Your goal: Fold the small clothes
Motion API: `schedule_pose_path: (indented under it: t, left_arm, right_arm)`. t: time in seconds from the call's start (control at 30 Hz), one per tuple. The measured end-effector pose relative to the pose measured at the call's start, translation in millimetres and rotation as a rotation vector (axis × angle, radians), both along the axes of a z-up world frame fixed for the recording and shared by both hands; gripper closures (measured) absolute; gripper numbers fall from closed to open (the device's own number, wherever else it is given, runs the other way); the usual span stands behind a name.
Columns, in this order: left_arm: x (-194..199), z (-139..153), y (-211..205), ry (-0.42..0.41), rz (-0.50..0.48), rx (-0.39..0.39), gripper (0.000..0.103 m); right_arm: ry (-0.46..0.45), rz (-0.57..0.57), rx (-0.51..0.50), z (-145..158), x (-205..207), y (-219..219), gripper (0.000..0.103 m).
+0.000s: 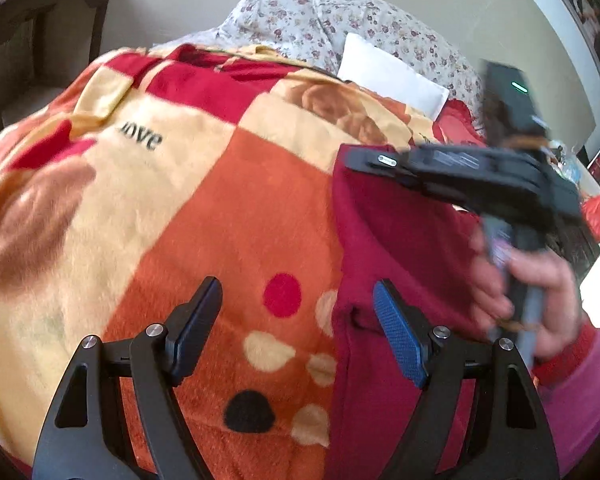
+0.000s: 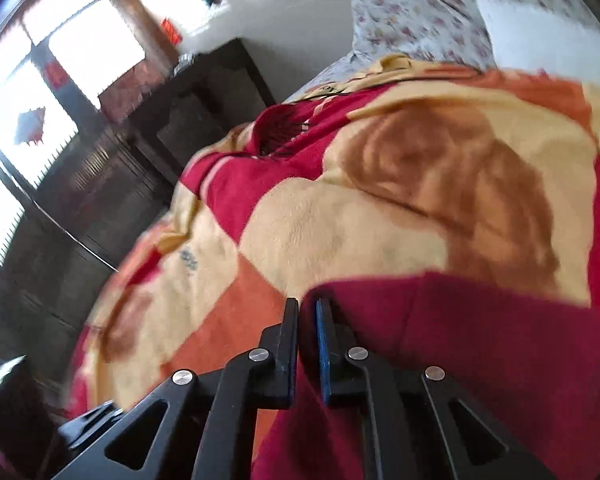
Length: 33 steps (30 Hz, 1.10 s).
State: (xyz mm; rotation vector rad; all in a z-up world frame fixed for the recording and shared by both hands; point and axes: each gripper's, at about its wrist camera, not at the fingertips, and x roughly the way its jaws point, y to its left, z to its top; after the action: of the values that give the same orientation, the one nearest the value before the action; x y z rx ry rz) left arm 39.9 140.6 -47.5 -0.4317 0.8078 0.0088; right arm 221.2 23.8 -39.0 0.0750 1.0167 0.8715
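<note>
A dark red garment [image 1: 400,248] is lying on a patchwork blanket [image 1: 204,184] that is covering the bed, toward the right side of the left wrist view. The left tongs [image 1: 298,334] are hovering released, jaws standing wide: the left finger over bare blanket, the blue-padded right finger [image 1: 400,340] over the garment's left edge, nothing pinched between them. The right tongs [image 1: 350,158] are reaching in from the right at the garment's far left corner. In the right wrist view the right tongs [image 2: 308,320] are clenched, the narrow slit between the fingers sitting at the garment's [image 2: 480,340] edge; whether cloth is actually caught there I cannot tell.

Only the left view is showing the person's hand [image 1: 532,292], a white pillow [image 1: 392,76] and floral bedding [image 1: 340,20]. Only the right view is showing a bright window [image 2: 40,100] and dark furniture [image 2: 172,120].
</note>
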Motion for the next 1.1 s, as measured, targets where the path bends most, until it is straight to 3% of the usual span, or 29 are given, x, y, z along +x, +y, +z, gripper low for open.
schedule_pose_path:
  t: [0.07, 0.13, 0.23, 0.37, 0.43, 0.47, 0.53, 0.7, 0.8, 0.83, 0.9, 1.0, 1.1]
  left_arm:
    - [2.3, 6.1, -7.9, -0.015, -0.018, 0.022, 0.024]
    - [8.6, 10.3, -17.8, -0.028, -0.037, 0.046, 0.024]
    - [21.9, 12.4, -34.6, -0.029, -0.069, 0.083, 0.024]
    - [43.7, -0.5, -54.1, 0.021, -0.114, 0.147, 0.024]
    - [51.8, -15.9, -62.7, 0.082, -0.13, 0.18, 0.024]
    - [54.3, -23.4, -65.4, 0.109, -0.138, 0.188, 0.024]
    - [59.7, -34.3, -70.8, 0.167, -0.139, 0.21, 0.024]
    - [49.4, -13.5, -79.9, 0.11, -0.128, 0.225, 0.024]
    - [45.9, 0.6, -92.2, 0.071, -0.145, 0.244, 0.024]
    - [48.0, 2.0, -95.3, 0.068, -0.152, 0.245, 0.024]
    - [48.0, 4.1, -103.6, 0.067, -0.174, 0.237, 0.024]
    - [52.3, 2.9, -114.0, 0.072, -0.2, 0.227, 0.024]
    - [53.7, -3.1, -125.2, 0.092, -0.227, 0.235, 0.024]
  right_arm:
    - [-0.084, -0.038, -0.024, 19.8, -18.9, -32.5, 0.071]
    - [-0.162, -0.09, -0.06, 34.2, -41.3, -73.9, 0.066]
    - [-0.18, -0.148, -0.103, 36.8, -66.5, -124.1, 0.066]
    - [-0.216, -0.336, -0.244, 18.7, -91.0, -194.1, 0.066]
    - [-0.196, -0.455, -0.276, 9.0, -88.5, -226.4, 0.066]
    - [-0.184, -0.493, -0.272, 3.9, -85.0, -239.7, 0.072]
    - [-0.162, -0.527, -0.189, 5.5, -82.9, -258.7, 0.072]
    - [-0.23, -0.57, -0.248, 25.6, -92.5, -270.6, 0.07]
    - [-0.132, -0.607, -0.328, 5.3, -93.9, -290.0, 0.07]
    - [-0.088, -0.611, -0.321, -1.5, -92.1, -294.9, 0.07]
    - [-0.038, -0.64, -0.212, -0.2, -95.9, -314.0, 0.07]
    - [-0.084, -0.732, -0.208, 16.9, -96.8, -340.5, 0.067]
    - [-0.11, -0.829, -0.307, 30.7, -77.1, -367.4, 0.061]
